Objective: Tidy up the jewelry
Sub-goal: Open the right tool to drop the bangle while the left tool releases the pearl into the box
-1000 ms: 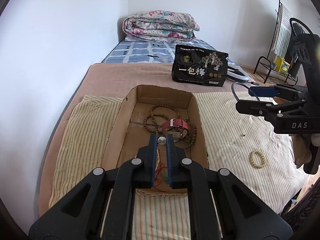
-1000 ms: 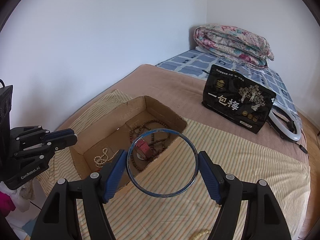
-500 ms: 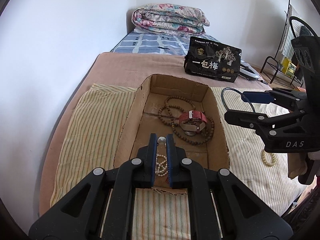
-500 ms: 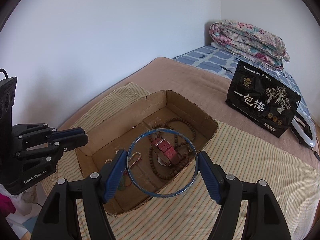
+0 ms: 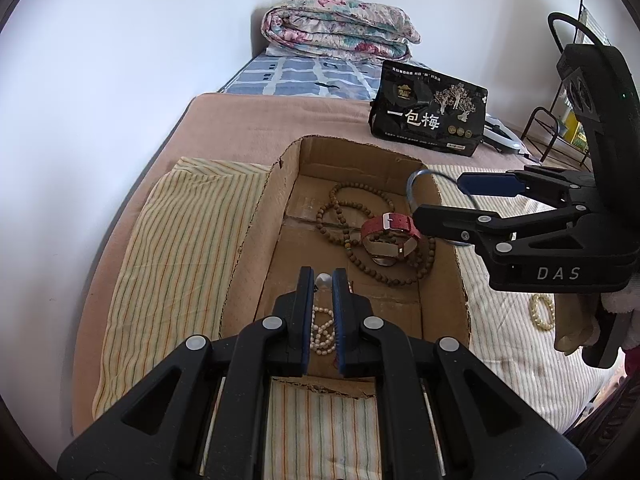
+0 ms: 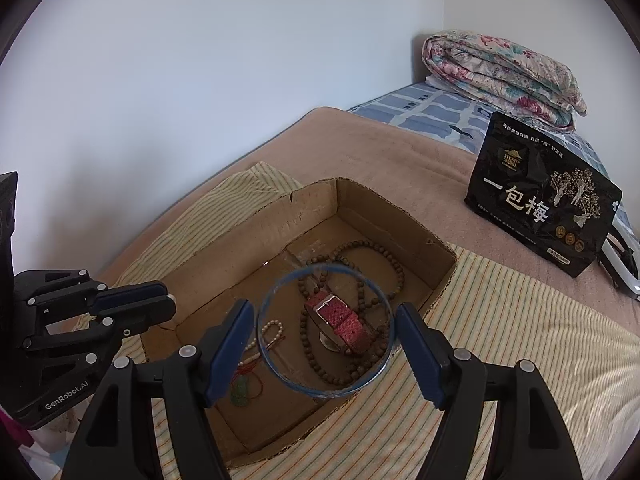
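An open cardboard box (image 5: 256,220) (image 6: 256,236) lies on the bed. In it are a brown bead necklace (image 5: 344,216) (image 6: 384,260), a red-strap watch (image 5: 390,226) (image 6: 342,318), a pearl string (image 5: 320,328) (image 6: 272,328) and a green pendant on a red cord (image 6: 242,388). My right gripper (image 6: 325,326) (image 5: 452,204) is shut on a thin blue bangle (image 6: 280,376) (image 5: 412,184) and holds it over the box. My left gripper (image 5: 323,280) (image 6: 170,304) is shut on a small pearl (image 5: 323,279) above the box's near end.
A pale bead bracelet (image 5: 542,312) lies on the striped cloth (image 5: 180,240) right of the box. A black snack bag (image 5: 428,116) (image 6: 540,200) stands behind the box. A folded quilt (image 5: 340,36) is at the back. A metal rack (image 5: 560,128) stands far right.
My right gripper has carried the blue bangle leftward from the striped cloth to over the box. My left gripper stays shut and has shifted slightly left and back over the box's near end.
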The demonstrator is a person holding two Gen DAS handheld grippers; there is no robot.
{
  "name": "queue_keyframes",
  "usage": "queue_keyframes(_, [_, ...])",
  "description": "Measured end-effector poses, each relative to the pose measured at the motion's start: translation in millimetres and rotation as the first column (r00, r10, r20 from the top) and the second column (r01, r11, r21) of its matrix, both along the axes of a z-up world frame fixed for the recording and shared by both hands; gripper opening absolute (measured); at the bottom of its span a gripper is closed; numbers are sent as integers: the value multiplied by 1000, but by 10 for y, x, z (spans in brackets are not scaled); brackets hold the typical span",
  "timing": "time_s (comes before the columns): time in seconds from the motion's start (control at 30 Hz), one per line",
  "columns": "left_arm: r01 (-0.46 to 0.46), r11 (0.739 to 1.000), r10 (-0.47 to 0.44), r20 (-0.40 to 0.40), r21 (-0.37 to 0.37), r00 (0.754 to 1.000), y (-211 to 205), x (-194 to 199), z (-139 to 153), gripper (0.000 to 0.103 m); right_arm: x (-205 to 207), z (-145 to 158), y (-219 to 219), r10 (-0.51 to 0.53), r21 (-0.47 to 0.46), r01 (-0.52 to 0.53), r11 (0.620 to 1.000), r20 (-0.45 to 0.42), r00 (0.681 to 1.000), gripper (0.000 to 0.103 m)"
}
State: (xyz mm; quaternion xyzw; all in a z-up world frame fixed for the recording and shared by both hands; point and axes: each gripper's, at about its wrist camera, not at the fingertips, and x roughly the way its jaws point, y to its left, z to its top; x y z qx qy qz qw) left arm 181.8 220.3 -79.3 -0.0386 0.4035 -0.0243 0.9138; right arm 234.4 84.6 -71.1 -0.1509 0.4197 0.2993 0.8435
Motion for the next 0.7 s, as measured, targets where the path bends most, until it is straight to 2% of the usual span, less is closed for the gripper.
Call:
queue_keyframes(0.07, [5, 1000, -5, -3, 2, 1000, -6, 14, -12, 7, 27, 9, -16, -16, 1, 16, 1000, 3, 1000, 88])
queue_keyframes(0.23, [2, 1000, -2, -24, -1, 1000, 5, 49, -48, 9, 73, 45, -72, -37, 16, 37, 999, 7, 999, 89])
queue_keyframes(0.27, [0, 1000, 0, -26, -3, 1000, 11, 51, -55, 16, 79, 48, -81, -41, 17, 41, 999, 7, 999, 89])
queue_keyframes(0.3, [-1, 1000, 1, -25, -6, 1000, 14, 46, -59, 30, 83, 49, -84, -44, 16, 44, 999, 8, 999, 89])
queue_keyframes(0.37, [-7, 1000, 7, -14, -7, 1000, 12, 31, -48, 42, 90, 47, -92, -47, 15, 47, 999, 7, 999, 89])
queue_keyframes(0.7, [-7, 1000, 7, 5, 10, 1000, -29, -17, 10, 42, 54, 74, -88, -41, 11, 41, 999, 18, 999, 89])
